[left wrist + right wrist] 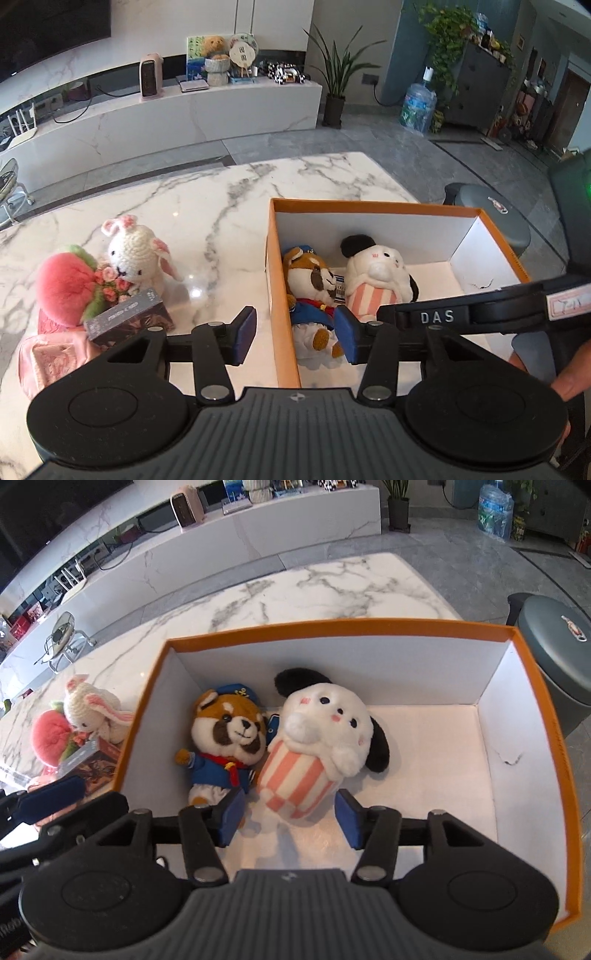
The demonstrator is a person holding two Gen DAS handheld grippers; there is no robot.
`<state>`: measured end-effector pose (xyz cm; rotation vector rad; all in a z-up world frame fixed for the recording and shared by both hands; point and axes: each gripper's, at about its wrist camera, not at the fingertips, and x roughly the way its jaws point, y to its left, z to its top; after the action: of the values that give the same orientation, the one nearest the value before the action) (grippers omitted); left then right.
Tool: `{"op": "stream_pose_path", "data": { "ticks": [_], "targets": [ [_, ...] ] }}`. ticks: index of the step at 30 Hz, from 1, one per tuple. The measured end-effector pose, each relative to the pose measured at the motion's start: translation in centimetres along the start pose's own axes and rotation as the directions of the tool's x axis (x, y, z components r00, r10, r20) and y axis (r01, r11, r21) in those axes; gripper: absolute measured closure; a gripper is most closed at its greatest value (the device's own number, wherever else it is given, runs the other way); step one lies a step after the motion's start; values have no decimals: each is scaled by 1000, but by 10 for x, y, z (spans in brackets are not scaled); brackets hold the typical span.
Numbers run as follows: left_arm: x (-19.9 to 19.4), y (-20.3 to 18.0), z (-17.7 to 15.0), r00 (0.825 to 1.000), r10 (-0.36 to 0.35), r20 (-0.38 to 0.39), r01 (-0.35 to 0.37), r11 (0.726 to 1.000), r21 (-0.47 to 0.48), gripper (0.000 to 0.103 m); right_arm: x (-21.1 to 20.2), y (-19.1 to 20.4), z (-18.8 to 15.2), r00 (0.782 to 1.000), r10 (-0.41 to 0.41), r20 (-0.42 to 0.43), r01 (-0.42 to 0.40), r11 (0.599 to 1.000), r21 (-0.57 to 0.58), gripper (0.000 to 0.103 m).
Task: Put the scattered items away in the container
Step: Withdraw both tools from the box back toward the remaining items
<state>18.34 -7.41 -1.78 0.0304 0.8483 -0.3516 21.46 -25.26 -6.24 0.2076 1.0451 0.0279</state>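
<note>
Orange box [332,627]; two plush toys [317,738] inside

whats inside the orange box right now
Two plush toys lie side by side on the orange box floor: a red panda in a sailor suit and a white dog in a striped popcorn cup. Something small is tucked between them, mostly covered.

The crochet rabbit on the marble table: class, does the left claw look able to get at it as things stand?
Probably yes. The crochet rabbit stands outside the orange box, with bare table in front of it. The left claw is open and empty. The pink plush and small dark box crowd one side.
</note>
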Motion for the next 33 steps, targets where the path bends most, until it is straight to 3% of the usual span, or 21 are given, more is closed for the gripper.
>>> {"op": "stream_pose_path", "data": {
  "ticks": [5,16,27,33],
  "targets": [
    [-27,9,-10,999,30,44,-29,999,-28,39,-28,10,-13,997,-6,80,7,1000,-11,41],
    [-75,51,-40,988,122,96,-110,987,-121,36,-89,69,-43,965,60,256,-25,990,-139,32],
    [-101,101,-76,976,191,100,-171,968,-182,35,-94,136,-79,943,169,288,-98,965,-245,30],
    [-106,130,-97,962,254,98,-227,948,-223,35,-83,174,-99,942,193,276,-101,944,-315,30]
  ]
}}
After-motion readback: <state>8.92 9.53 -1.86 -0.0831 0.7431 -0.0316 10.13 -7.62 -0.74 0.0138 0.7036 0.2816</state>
